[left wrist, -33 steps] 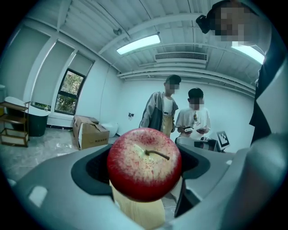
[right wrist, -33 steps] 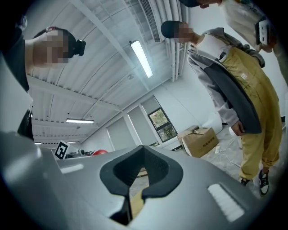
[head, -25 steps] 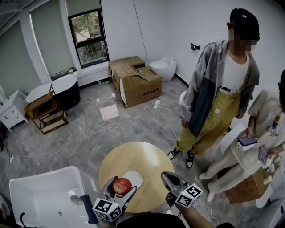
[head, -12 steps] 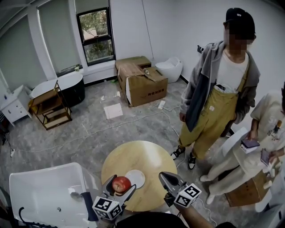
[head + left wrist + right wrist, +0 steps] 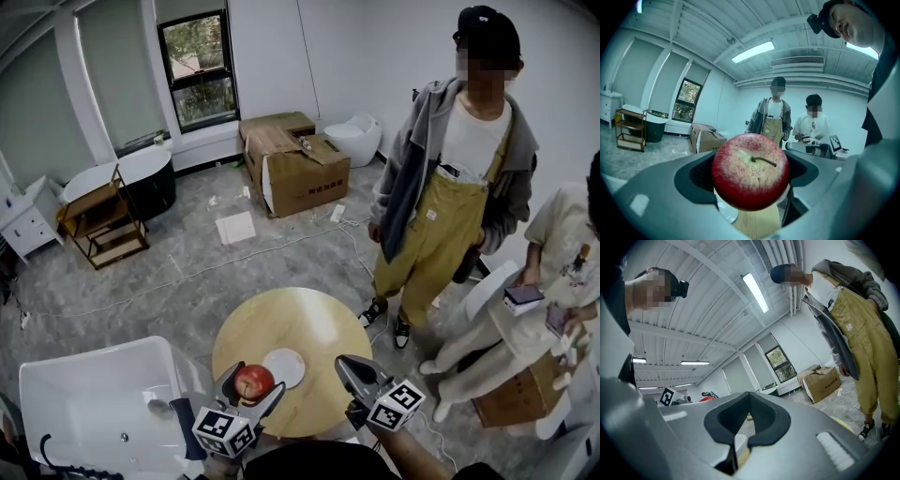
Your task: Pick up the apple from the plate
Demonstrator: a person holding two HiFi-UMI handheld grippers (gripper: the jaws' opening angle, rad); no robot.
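My left gripper (image 5: 253, 387) is shut on a red apple (image 5: 253, 381), held just left of the white plate (image 5: 286, 367) on the round wooden table (image 5: 300, 323). In the left gripper view the apple (image 5: 750, 171) fills the gap between the grey jaws, stem toward the camera. The plate (image 5: 725, 212) and the tabletop show underneath it. My right gripper (image 5: 349, 367) hovers over the table's near right edge, shut with nothing in it. In the right gripper view its dark pads (image 5: 761, 425) meet tip to tip.
A white basin (image 5: 94, 403) stands at the lower left, close to the table. One person (image 5: 450, 178) stands right of the table; another (image 5: 553, 272) sits further right with a phone. Cardboard boxes (image 5: 295, 164), a toilet (image 5: 354, 139) and a wooden rack (image 5: 98, 225) stand at the back.
The left gripper keeps its hold on the apple beside the plate. The right gripper has barely shifted. The head view has swung slightly, and the standing person has stepped a little to the left.
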